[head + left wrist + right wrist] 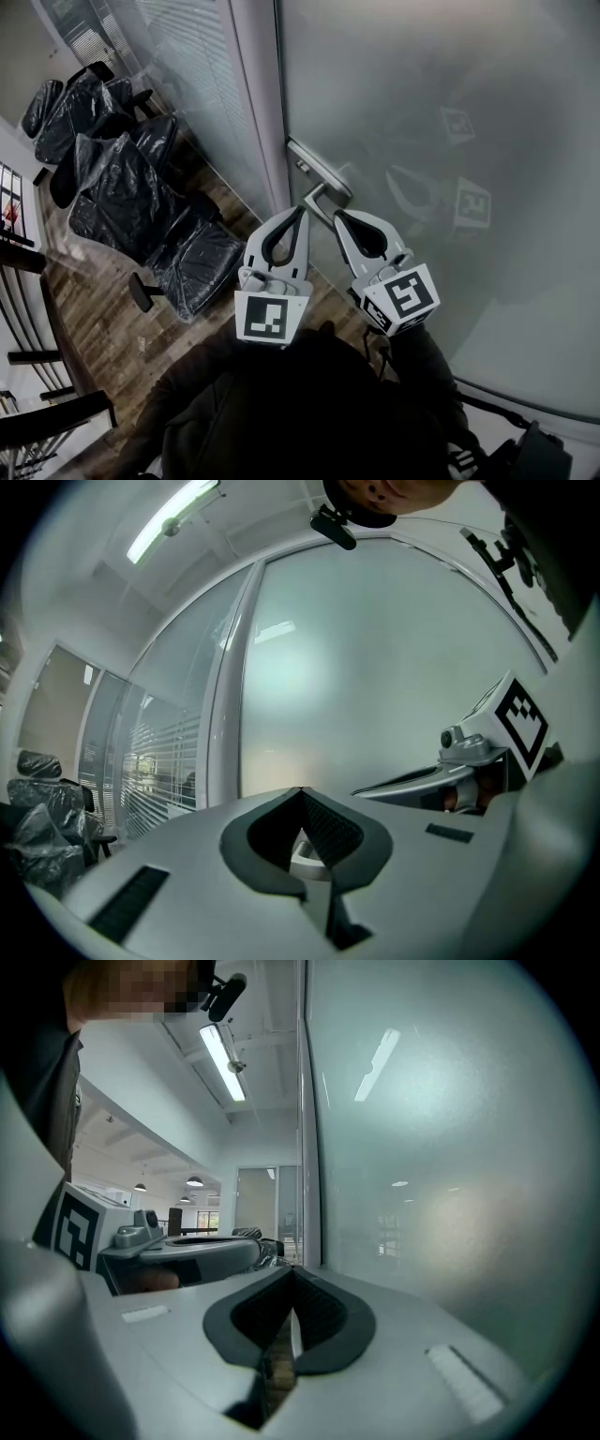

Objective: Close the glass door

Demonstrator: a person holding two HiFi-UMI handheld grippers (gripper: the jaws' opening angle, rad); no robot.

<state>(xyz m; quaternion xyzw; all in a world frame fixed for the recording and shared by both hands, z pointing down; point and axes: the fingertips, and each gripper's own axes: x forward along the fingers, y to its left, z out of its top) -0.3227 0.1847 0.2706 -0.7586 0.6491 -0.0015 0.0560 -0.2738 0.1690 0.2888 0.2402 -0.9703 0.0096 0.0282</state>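
Observation:
The frosted glass door (450,141) fills the right of the head view, its edge lying along the pale frame post (255,103). A metal lever handle (319,176) sits on the door edge. My left gripper (302,210) is shut, its tip just below the handle; a bit of pale metal (302,853) shows through the hole behind its closed tips (300,791). My right gripper (337,214) is also shut, beside the left and just under the handle, close to the glass (450,1147). Its tips (292,1271) hold nothing.
Several chairs wrapped in black plastic (122,187) stand on the wooden floor (112,319) to the left. A glass partition with blinds (197,66) runs beside the door frame. Dark railings (28,375) stand at the lower left.

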